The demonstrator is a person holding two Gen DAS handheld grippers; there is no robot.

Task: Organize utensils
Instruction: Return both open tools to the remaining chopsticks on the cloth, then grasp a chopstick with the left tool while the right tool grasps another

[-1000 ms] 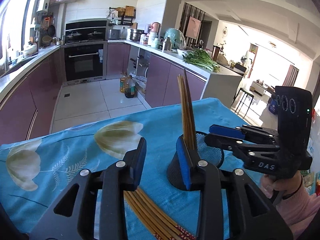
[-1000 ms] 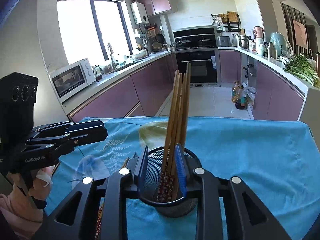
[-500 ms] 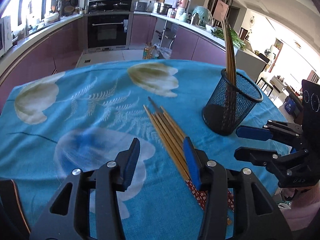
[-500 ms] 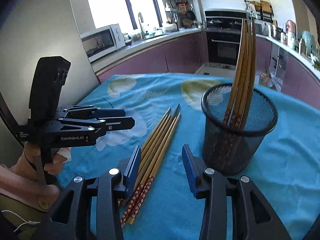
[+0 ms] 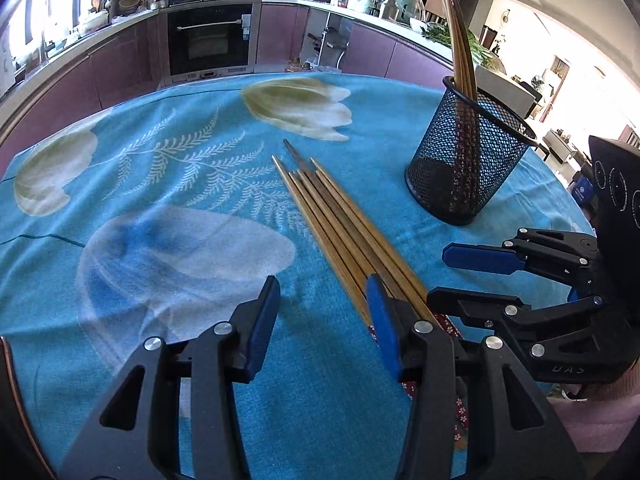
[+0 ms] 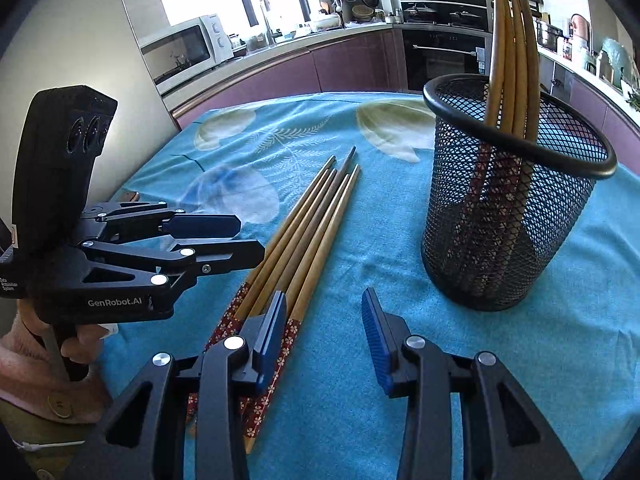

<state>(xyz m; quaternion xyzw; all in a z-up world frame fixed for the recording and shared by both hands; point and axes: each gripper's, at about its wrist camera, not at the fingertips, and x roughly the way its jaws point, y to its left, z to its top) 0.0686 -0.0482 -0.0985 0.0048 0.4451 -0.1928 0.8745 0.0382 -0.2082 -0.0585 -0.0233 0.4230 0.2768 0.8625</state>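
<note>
A bundle of loose chopsticks (image 5: 340, 232) lies flat on a blue flowered tablecloth (image 5: 168, 184), thin tips pointing away toward the kitchen, patterned red ends nearest the camera. Near it on the right stands a black mesh cup (image 6: 508, 208), upright, with several more chopsticks (image 6: 512, 40) standing in it, tips up.

The left gripper (image 5: 320, 312) hangs low over the cloth, jaws partly open with nothing between them; its right finger sits over the near end of the bundle — whether it touches the sticks is hard to tell. The right gripper (image 6: 324, 328) is likewise partly open and empty, its left finger over the patterned ends and bare cloth in the gap. A hand (image 6: 76, 340) in a pink sleeve grips the left tool's handle.

A second ago both grippers were up at the mesh cup, the right one's fingers either side of it. Since then both have dropped down and back toward the loose bundle, and their jaws have just been opening, the right easing slightly narrower again — nothing held between either pair.
</note>
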